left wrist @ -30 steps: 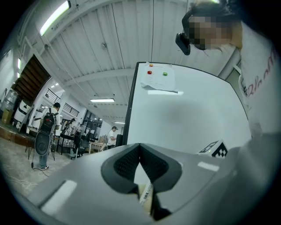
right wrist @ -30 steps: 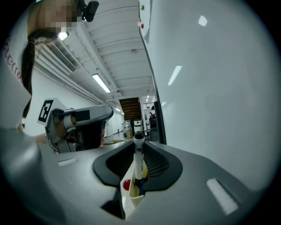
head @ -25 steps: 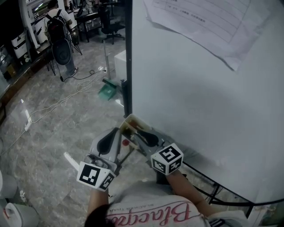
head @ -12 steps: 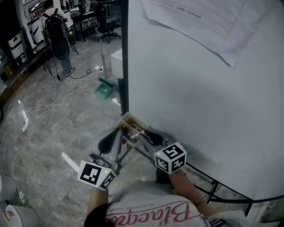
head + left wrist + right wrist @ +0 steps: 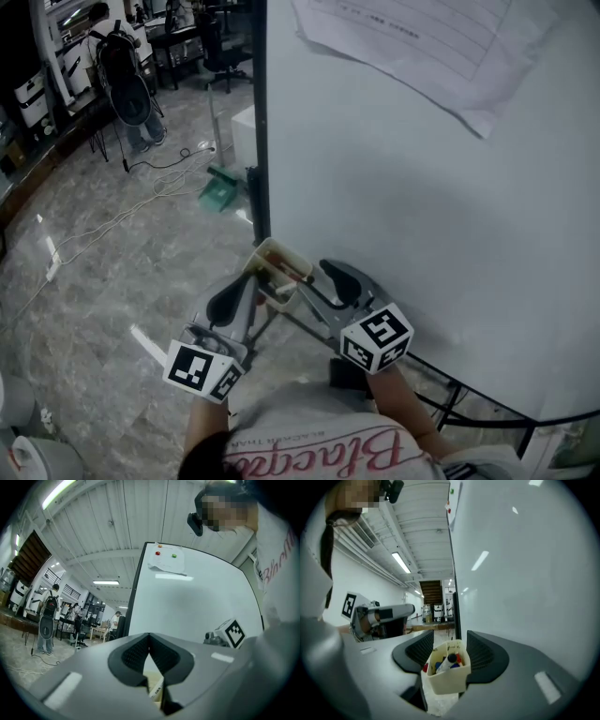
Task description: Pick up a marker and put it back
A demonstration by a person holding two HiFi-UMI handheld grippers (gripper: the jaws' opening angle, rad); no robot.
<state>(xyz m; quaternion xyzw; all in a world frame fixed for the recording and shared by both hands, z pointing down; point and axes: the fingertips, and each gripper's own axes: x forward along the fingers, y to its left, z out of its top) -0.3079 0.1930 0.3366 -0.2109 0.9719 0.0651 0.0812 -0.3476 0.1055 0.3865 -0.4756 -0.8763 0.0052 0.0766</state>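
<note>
Whiteboard (image 5: 403, 206): smooth, glossy white, streaked with lamp reflections. Paper sheet (image 5: 441, 47) on it: thin, matt, curled at one corner. Marker holder (image 5: 446, 674): cream plastic, smooth, dull sheen. Floor (image 5: 103, 272): polished grey marbled stone, glossy. Left gripper (image 5: 149, 637): matt grey plastic shell; pads (image 5: 133, 656) black, finely ribbed, rubbery-looking. Shirt (image 5: 309, 450): soft pale cloth.
</note>
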